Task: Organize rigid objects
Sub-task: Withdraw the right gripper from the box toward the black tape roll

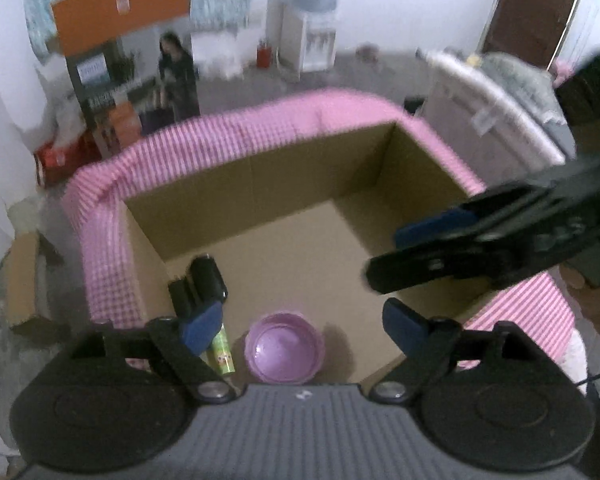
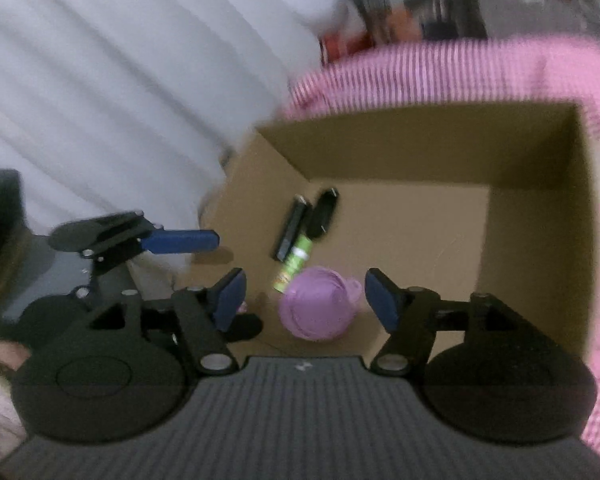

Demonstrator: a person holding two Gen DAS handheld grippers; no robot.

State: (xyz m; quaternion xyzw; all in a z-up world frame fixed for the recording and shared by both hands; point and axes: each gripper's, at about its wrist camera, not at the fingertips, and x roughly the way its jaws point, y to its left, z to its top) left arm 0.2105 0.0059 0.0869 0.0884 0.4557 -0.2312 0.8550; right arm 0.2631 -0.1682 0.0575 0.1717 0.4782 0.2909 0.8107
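Observation:
An open cardboard box point(image 1: 384, 168) point(image 2: 540, 208) holds a purple plastic cup point(image 1: 284, 348) point(image 2: 318, 304), a green tube point(image 1: 222, 354) point(image 2: 296, 260), a black cylinder point(image 1: 208, 280) point(image 2: 324, 212) and a flat black bar point(image 1: 180, 296) point(image 2: 292, 232). My left gripper point(image 1: 302, 326) hangs over the box's near edge, open, with the cup below its gap on the box floor. My right gripper point(image 2: 306, 300) point(image 1: 396, 256) reaches in from the right side, also open and holding nothing. The left gripper's blue fingertip pad point(image 2: 180, 240) shows over the box's left wall.
Pink checked cloth point(image 1: 204, 140) point(image 2: 440, 68) surrounds the box. A white curtain point(image 2: 120, 80) hangs to its left. A smaller cardboard box point(image 1: 24, 280) sits at the left, a water dispenser point(image 1: 308, 20) at the back, and a white appliance point(image 1: 500, 120) at the right.

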